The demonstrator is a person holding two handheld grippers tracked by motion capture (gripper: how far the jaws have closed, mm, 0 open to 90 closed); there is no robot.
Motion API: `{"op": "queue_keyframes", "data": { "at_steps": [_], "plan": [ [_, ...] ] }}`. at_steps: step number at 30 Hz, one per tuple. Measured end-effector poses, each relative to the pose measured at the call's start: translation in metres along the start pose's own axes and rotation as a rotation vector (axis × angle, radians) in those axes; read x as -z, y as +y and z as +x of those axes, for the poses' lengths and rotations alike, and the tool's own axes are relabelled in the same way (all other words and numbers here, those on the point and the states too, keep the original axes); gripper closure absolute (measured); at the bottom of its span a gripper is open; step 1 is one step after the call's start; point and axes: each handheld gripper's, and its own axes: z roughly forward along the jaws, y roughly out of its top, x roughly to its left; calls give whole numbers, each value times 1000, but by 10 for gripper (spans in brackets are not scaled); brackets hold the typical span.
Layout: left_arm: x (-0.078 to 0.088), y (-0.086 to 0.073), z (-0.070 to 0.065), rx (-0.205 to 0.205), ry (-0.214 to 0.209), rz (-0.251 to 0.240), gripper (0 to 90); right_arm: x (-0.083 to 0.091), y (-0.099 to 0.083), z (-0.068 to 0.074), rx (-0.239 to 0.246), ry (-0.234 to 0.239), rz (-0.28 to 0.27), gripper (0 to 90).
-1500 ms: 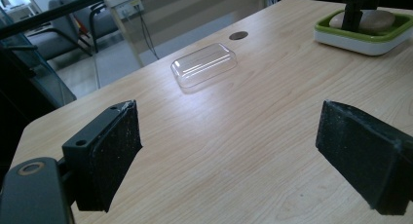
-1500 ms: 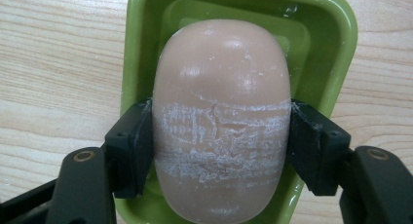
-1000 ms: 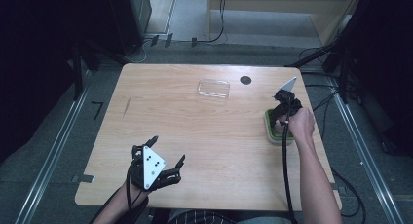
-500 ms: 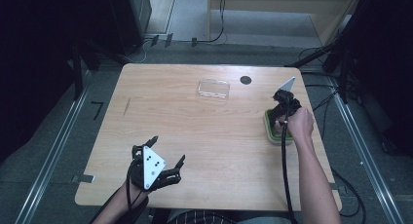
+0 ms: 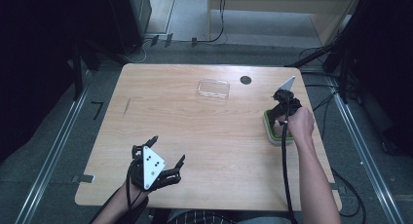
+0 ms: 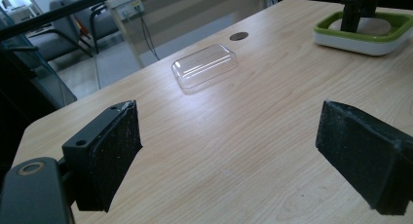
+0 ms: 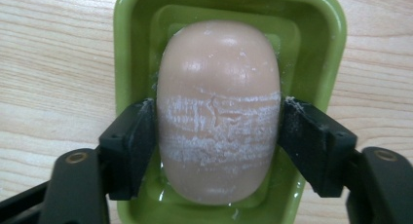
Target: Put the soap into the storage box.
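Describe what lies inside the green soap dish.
A beige soap bar lies in the green soap dish, flanked by the right hand-held gripper. The soap hides most of the dish floor.

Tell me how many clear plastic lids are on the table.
1. The clear plastic lid lies alone on the far middle of the table, near the small dark hole, apart from the green soap dish on the right.

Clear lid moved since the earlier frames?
No. The clear lid sits in the same spot beside the round hole in the table, far from both grippers.
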Motion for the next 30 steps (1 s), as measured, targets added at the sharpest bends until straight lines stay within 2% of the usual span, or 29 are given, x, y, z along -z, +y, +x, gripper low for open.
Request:
{"op": "queue_keyframes", "data": {
  "at_steps": [7,12,22,30],
  "plan": [
    [-1,0,0,-3,-2,1,98,8,-7,-1,7,9,-9,204],
    [0,-1,0,3,2,0,98,20,-15,2,34,26,-38,144],
    [-2,0,0,-7,1,5,98,38,-35,9,76,32,-79,136],
    [-3,0,-1,-9,1,13,98,39,-50,6,88,33,-82,135]
  ]
}}
